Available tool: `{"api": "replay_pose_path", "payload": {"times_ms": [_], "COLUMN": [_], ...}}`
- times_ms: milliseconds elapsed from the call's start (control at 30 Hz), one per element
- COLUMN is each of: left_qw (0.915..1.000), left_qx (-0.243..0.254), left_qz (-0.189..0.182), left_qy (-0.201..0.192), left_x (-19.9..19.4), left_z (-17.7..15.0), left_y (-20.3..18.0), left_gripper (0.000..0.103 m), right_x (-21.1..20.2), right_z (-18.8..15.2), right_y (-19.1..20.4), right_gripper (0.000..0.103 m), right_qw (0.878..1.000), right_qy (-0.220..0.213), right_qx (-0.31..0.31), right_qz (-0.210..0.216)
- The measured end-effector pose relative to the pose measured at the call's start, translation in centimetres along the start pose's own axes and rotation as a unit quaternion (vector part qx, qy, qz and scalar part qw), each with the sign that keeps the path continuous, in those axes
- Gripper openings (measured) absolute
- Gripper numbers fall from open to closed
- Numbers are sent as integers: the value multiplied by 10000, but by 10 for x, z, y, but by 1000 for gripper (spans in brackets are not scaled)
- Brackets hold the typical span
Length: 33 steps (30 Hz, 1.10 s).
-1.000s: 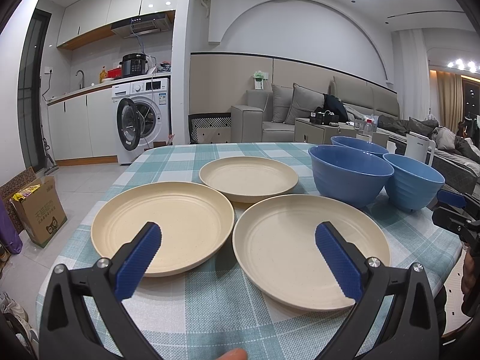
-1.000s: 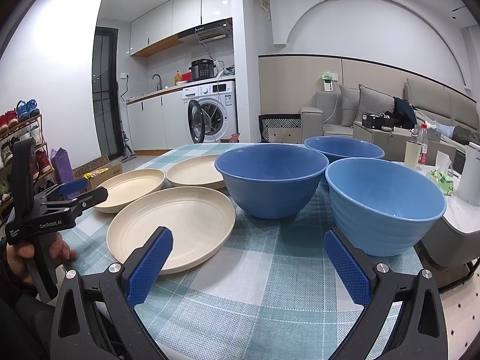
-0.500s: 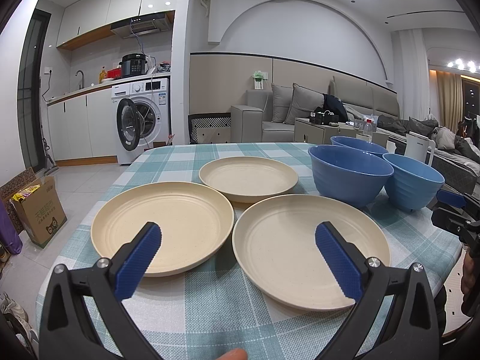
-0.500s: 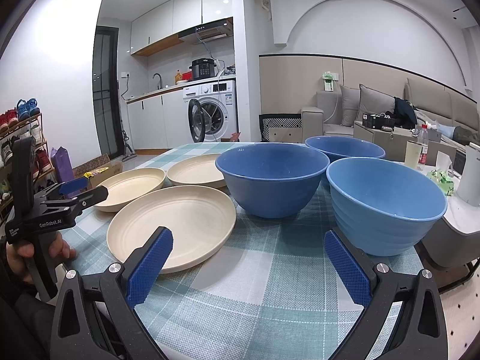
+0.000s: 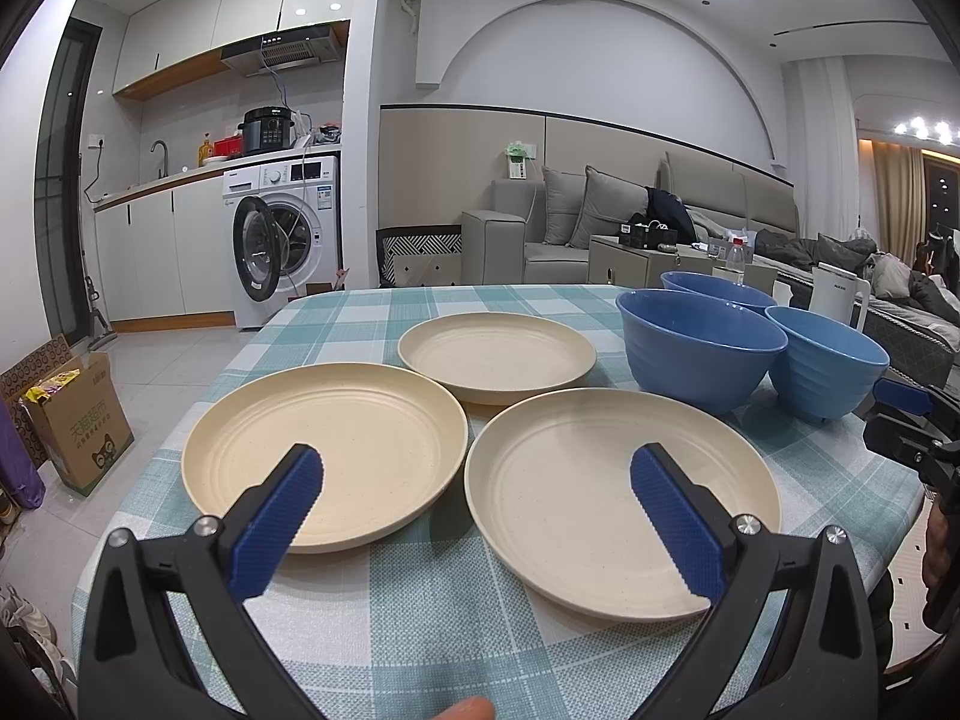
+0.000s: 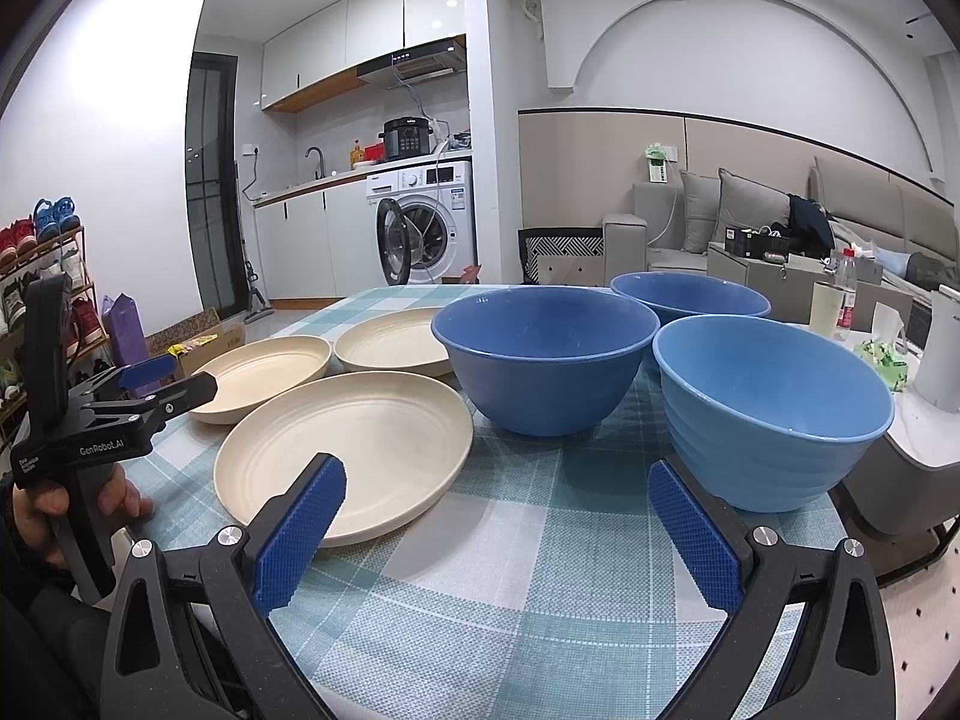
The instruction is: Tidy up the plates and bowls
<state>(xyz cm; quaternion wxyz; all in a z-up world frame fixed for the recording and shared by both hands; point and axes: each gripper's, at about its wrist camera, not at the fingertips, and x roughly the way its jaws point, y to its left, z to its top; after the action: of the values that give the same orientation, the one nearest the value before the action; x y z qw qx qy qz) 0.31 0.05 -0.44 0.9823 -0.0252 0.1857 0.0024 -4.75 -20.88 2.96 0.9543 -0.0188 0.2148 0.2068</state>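
Observation:
Three cream plates lie on the checked tablecloth: a left plate [image 5: 324,450], a near right plate [image 5: 600,492] and a smaller far plate [image 5: 498,354]. Three blue bowls stand to the right: a large dark bowl [image 6: 540,354], a lighter near bowl [image 6: 774,414] and a far bowl [image 6: 690,294]. My left gripper [image 5: 480,501] is open, hovering over the near edges of the two closer plates and holding nothing. My right gripper [image 6: 495,528] is open and empty above the cloth, between the near plate [image 6: 354,438] and the lighter bowl.
The table's right edge [image 6: 852,516] runs close beside the lighter bowl. A white kettle [image 6: 948,354] and a bottle [image 6: 846,294] stand on a side surface beyond it. A cardboard box [image 5: 72,414] sits on the floor at left. A hand [image 6: 78,498] holds the left gripper.

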Motion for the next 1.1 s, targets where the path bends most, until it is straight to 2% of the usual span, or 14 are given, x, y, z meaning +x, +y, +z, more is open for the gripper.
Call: {"api": "replay_pose_path", "payload": {"times_ms": [800,1100], "left_qw": [10000,9998], "left_qx": [42,183], "left_qz": [16,106], "left_qy": [2,-41], "left_x": [0,-6], "left_z": [-2,9], "left_y": [1,-4], "left_gripper": [103,103], "right_x": [-2,-4], "right_z": [1,10], "right_y": [0,-4], "right_gripper": [103,103], "right_qw": [10000,9999], "right_qy": [10,17], "right_qx": [-10,-87], "right_qz": [-24,-134]}}
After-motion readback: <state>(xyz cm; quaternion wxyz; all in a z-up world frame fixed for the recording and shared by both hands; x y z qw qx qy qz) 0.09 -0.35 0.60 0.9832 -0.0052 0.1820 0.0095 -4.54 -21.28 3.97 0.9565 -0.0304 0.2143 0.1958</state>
